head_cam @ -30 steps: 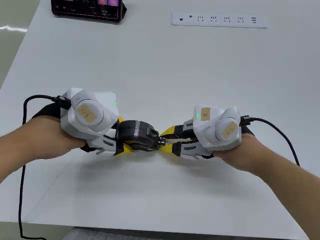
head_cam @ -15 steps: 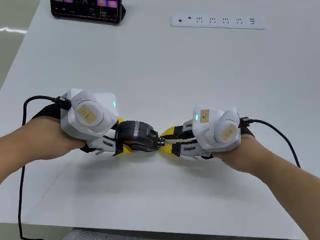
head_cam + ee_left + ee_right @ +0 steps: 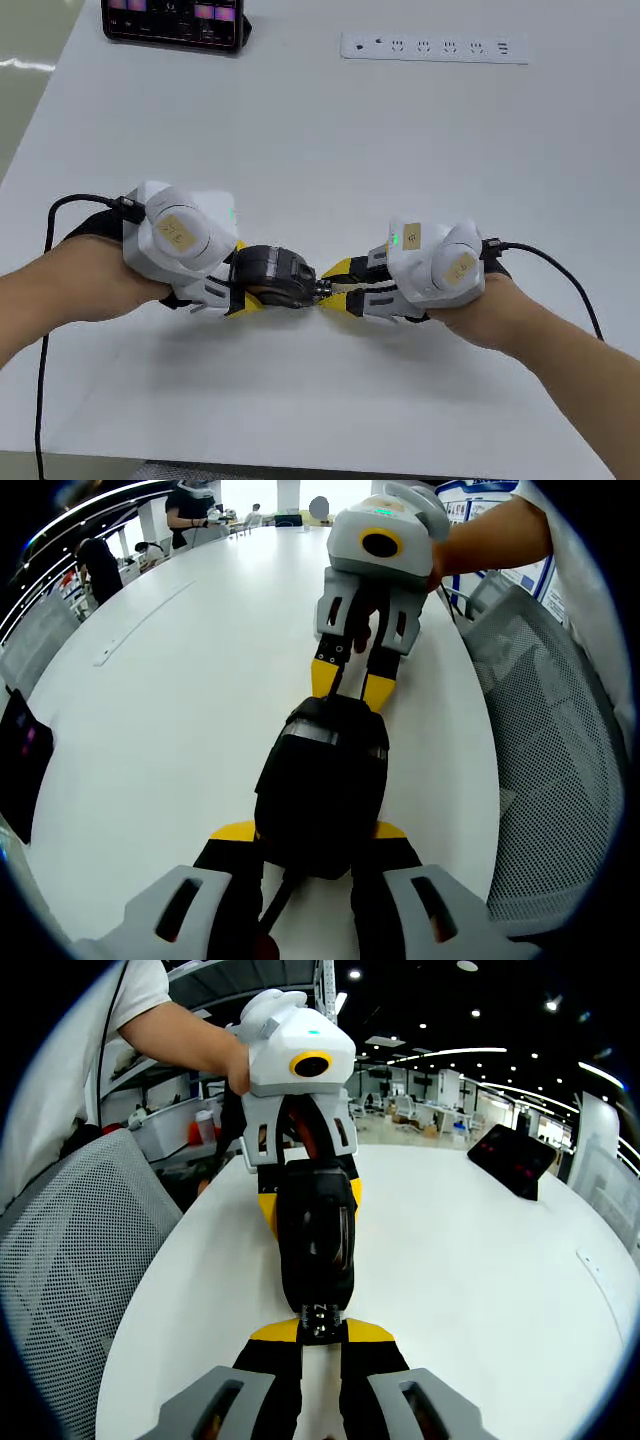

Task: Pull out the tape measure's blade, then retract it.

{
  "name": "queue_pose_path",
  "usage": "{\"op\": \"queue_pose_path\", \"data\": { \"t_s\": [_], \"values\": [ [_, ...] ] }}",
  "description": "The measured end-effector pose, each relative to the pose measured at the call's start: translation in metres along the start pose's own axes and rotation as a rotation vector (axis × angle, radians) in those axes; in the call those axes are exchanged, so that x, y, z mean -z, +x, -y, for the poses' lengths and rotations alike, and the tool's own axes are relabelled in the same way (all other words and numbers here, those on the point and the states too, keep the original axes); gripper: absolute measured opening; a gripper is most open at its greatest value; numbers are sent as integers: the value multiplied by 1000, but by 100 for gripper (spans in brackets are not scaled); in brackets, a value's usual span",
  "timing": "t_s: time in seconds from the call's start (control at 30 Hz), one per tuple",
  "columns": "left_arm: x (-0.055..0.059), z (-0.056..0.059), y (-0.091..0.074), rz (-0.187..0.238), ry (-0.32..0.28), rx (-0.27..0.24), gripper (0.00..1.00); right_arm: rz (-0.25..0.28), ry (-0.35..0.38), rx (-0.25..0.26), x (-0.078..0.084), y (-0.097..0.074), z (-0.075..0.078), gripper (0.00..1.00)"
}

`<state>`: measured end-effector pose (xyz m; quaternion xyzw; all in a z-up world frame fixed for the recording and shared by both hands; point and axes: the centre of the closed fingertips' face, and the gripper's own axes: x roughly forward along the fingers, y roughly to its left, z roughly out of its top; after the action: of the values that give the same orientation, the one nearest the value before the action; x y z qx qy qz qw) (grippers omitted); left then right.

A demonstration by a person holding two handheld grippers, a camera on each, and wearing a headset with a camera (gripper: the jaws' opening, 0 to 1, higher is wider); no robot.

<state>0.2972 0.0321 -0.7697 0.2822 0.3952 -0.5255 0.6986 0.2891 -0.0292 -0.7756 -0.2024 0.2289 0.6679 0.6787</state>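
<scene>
I see a white table (image 3: 400, 130) from above, both grippers meeting just below centre. The left gripper (image 3: 243, 276) is clamped around the black tape measure (image 3: 272, 275), whose case lies on the table between its yellow-tipped jaws. At 3 o'clock from the case, the right gripper (image 3: 333, 287) is pinched closed on the end hook (image 3: 318, 1320), which sits right at the case mouth. No blade shows between hook and case.

Over the last second the hands have barely shifted. The pale sliver of blade glimpsed between the right jaws is gone. I judge the blade fully retracted, so the pull is either over or not yet begun.
</scene>
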Motion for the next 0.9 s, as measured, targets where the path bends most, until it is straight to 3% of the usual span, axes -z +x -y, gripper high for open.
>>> {"op": "queue_pose_path", "data": {
  "t_s": [0.9],
  "values": [
    [0, 0, 0, -3, 5, -2, 29, -34, 20, 19, 21, -29, 0, 10]
  ]
}}
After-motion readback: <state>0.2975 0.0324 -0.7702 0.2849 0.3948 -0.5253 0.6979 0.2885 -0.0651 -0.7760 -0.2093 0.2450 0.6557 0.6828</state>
